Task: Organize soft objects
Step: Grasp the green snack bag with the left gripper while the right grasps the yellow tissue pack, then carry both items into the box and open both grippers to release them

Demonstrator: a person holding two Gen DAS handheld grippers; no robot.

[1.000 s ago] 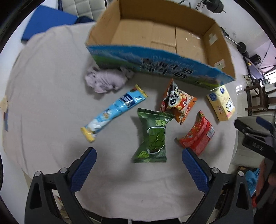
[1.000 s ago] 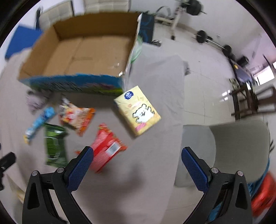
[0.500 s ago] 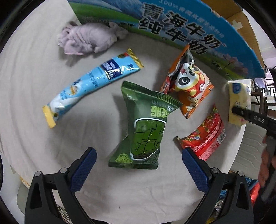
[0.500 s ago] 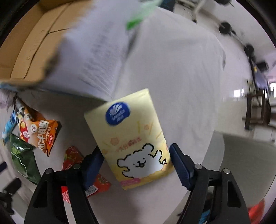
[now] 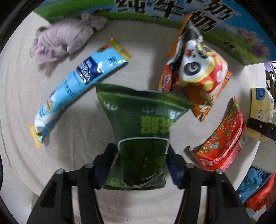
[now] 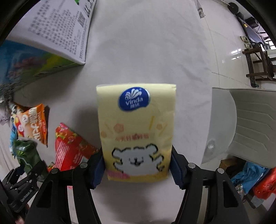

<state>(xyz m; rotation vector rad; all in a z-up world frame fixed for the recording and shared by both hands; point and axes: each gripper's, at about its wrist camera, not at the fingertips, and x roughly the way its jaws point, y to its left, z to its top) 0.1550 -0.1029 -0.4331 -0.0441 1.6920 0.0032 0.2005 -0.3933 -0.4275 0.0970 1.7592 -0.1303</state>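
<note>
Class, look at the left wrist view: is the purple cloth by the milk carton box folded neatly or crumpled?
Crumpled. The purple cloth lies in a wrinkled, uneven heap on the table cover, next to the box, with no flat folded edges.

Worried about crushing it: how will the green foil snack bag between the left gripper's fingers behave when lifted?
The green foil snack bag looks puffy, so probably light and squashy. Its glossy film may slip in the left gripper. The ungripped top would likely flop.
</note>
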